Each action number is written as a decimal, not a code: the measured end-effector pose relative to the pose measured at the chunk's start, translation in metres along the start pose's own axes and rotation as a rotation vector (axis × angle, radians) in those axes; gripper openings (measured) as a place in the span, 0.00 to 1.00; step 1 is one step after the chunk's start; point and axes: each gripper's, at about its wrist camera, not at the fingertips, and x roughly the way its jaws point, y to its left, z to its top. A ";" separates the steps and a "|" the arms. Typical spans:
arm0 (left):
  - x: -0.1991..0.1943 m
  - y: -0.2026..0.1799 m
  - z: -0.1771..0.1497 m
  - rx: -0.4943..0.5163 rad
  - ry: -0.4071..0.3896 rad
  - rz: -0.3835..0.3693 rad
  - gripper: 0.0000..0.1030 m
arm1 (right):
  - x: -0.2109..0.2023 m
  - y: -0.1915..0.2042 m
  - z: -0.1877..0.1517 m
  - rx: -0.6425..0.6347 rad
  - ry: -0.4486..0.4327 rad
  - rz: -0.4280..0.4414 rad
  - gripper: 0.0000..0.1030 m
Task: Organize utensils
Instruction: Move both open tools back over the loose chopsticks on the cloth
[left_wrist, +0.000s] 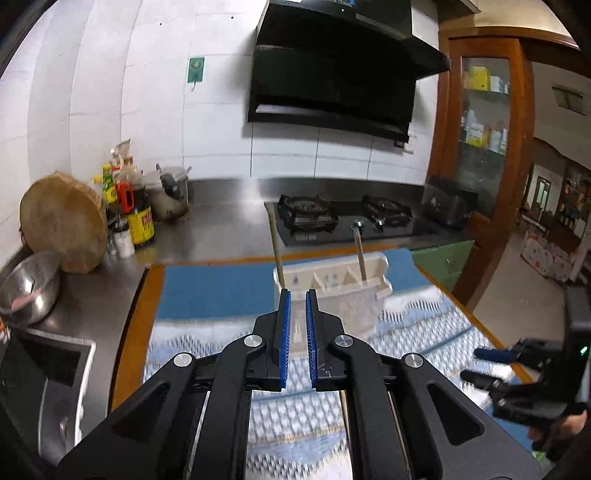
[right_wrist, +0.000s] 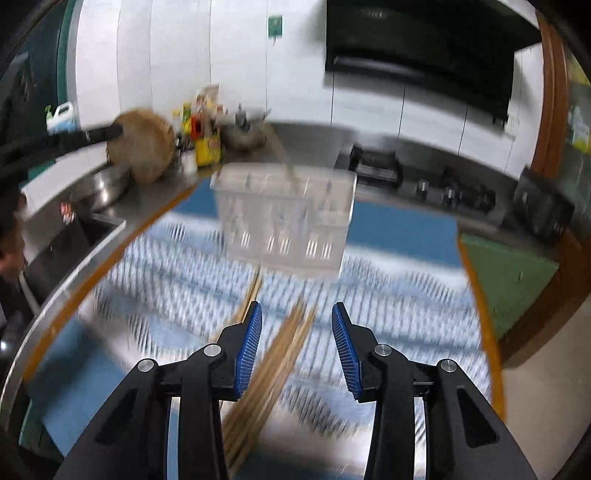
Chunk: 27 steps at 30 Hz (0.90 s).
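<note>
A white slotted utensil holder (left_wrist: 334, 291) stands on a blue and white patterned mat (left_wrist: 207, 295). Two long utensil handles (left_wrist: 359, 254) stick up out of it. My left gripper (left_wrist: 297, 317) is just in front of the holder, its blue pads close together with a narrow gap and nothing between them. In the blurred right wrist view the holder (right_wrist: 286, 218) is ahead, and a bundle of wooden chopsticks (right_wrist: 269, 365) lies on the mat (right_wrist: 406, 325). My right gripper (right_wrist: 295, 332) is open above the chopsticks, its fingers either side of them. It also shows in the left wrist view (left_wrist: 491, 365).
A gas stove (left_wrist: 343, 218) sits behind the mat under a black hood (left_wrist: 332, 74). At the left are a round wooden board (left_wrist: 62, 221), sauce bottles (left_wrist: 140, 218), a steel bowl (left_wrist: 29, 284) and a sink (left_wrist: 44, 369). A wooden cabinet (left_wrist: 480, 129) stands at the right.
</note>
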 end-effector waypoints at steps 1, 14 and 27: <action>-0.006 0.000 -0.012 -0.005 0.004 -0.004 0.08 | 0.001 0.001 -0.011 0.010 0.011 0.006 0.36; -0.023 0.004 -0.114 -0.088 0.099 -0.043 0.08 | 0.023 0.038 -0.115 0.103 0.133 -0.010 0.27; 0.004 -0.029 -0.178 -0.091 0.258 -0.130 0.08 | 0.029 0.035 -0.126 0.108 0.147 -0.063 0.18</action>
